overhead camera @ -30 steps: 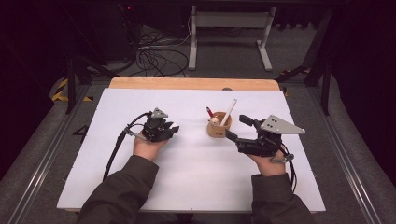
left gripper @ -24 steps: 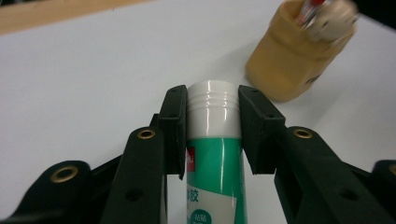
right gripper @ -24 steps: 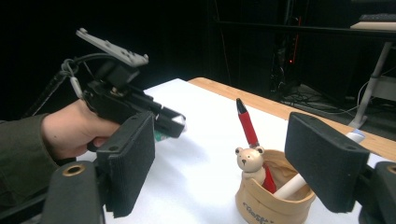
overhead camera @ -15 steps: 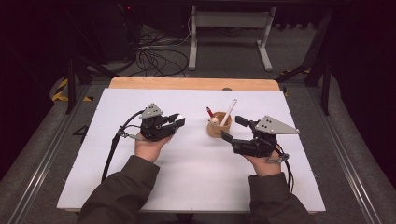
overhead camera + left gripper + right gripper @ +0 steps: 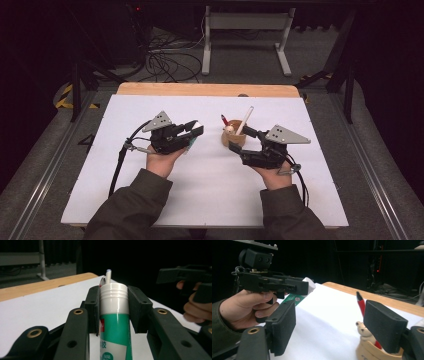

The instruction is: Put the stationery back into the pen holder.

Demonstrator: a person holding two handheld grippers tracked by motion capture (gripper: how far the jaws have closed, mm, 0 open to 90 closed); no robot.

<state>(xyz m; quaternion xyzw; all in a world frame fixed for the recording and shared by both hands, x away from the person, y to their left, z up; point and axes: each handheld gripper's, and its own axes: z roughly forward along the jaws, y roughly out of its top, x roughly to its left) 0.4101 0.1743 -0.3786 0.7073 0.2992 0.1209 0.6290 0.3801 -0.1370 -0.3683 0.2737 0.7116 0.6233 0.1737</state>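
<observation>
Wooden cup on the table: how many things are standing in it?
2 that I can see: a red pen toward the cup's left and a white stick leaning right. Shorter items could be hidden inside.

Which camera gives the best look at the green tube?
The left gripper view: the tube stands close up between the left tongs, white cap and green body sharp. The high view shows just its cap end poking past the tongs. The right gripper view shows a green strip and the cap under them.
</observation>
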